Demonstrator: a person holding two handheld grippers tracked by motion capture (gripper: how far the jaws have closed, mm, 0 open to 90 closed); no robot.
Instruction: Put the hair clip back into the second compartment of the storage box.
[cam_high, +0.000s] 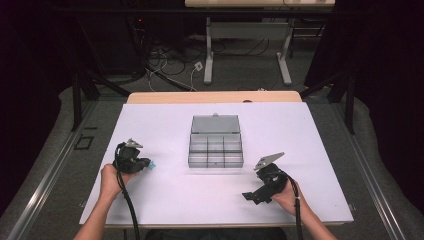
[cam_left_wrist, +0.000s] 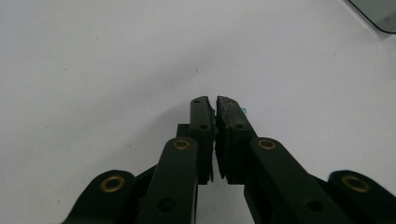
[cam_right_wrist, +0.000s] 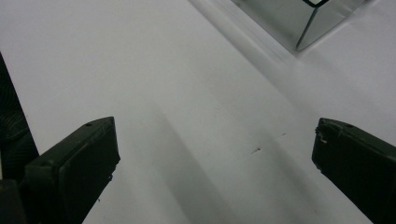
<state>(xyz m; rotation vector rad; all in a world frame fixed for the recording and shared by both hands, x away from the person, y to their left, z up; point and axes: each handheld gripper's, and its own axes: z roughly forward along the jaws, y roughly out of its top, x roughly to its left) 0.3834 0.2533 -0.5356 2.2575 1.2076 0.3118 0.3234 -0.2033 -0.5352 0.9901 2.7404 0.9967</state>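
My left gripper (cam_high: 146, 164) rests on the white table (cam_high: 165, 200) at the left, pointing right toward the box, held by a hand. In the left gripper view the left gripper (cam_left_wrist: 215, 106) has its jaws shut together. A tiny cyan piece (cam_left_wrist: 244, 110) peeks out beside one fingertip, also visible as the cyan piece (cam_high: 152, 165) at the tip; whether it is pinched I cannot tell. My right gripper (cam_high: 251, 196) lies at the front right. Seen in its own view, the right gripper (cam_right_wrist: 212, 158) stands wide open over bare table.
A clear compartment box (cam_high: 216, 149) with its lid folded back sits mid-table; its compartments look empty. A corner of the box (cam_right_wrist: 303, 23) lies ahead of the right gripper, and its edge (cam_left_wrist: 378, 14) is far right of the left one. Table legs and cables stand beyond.
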